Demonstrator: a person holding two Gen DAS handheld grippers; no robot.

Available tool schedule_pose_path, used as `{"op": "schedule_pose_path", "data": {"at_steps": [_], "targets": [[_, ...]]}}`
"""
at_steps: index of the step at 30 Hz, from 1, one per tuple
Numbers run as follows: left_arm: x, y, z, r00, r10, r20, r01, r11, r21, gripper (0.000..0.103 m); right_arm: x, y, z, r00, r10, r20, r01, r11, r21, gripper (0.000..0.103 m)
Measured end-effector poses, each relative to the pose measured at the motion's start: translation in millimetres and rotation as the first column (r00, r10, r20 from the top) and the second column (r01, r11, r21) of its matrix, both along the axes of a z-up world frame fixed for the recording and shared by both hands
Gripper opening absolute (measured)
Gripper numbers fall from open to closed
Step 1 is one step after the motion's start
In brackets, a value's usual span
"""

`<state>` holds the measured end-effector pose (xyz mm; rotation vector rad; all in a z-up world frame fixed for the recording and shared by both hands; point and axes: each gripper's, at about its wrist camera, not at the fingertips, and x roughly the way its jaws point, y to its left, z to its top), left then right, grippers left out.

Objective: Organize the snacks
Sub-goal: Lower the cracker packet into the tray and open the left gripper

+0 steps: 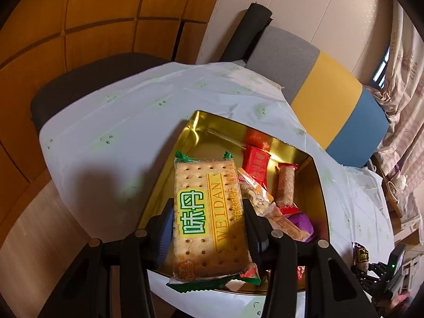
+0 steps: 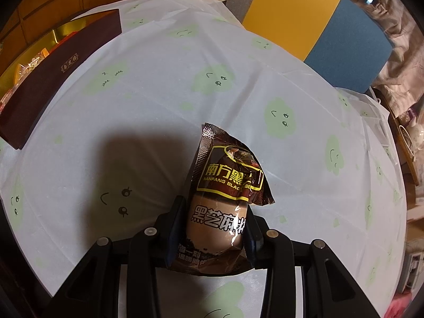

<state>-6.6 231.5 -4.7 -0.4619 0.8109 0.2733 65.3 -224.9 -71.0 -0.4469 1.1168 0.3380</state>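
The left tool (image 1: 209, 213) pinches a cracker pack (image 1: 206, 214) over the gold tin (image 1: 201, 127), where wrapped snacks (image 1: 267, 185) crowd its right half. The right tool (image 2: 213, 224) clamps a brown sesame packet (image 2: 225, 193) above bare bench cloth (image 2: 159, 84), near the tin's dark outer wall (image 2: 58, 79).

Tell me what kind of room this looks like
Probably a home living or dining room. A table under a cloud-print tablecloth holds a gold snack tin; behind it stand a grey, yellow and blue cushioned seat, floral curtains and wood-panelled cabinets.
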Motion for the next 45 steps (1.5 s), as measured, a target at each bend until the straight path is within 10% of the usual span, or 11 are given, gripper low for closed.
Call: {"op": "schedule_pose_path", "data": {"at_steps": [16, 31, 45], "targets": [[68.2, -62.8, -50.1, 0.965, -0.217, -0.145, 0.206, 0.975, -0.089, 0.049, -3.5, 3.1, 0.8, 1.0, 0.001, 0.011, -0.001, 1.0, -0.013, 0.04], [42.9, -74.5, -36.2, 0.97, -0.173, -0.168, 0.198, 0.97, 0.142, 0.056, -2.9, 2.0, 0.9, 1.0, 0.006, 0.012, -0.006, 1.0, -0.013, 0.04], [28.7, -86.5, -19.7, 0.974, -0.189, -0.127, 0.209, 0.962, 0.176, 0.056, -4.6, 4.0, 0.6, 1.0, -0.009, 0.019, 0.01, 1.0, -0.021, 0.039]]}}
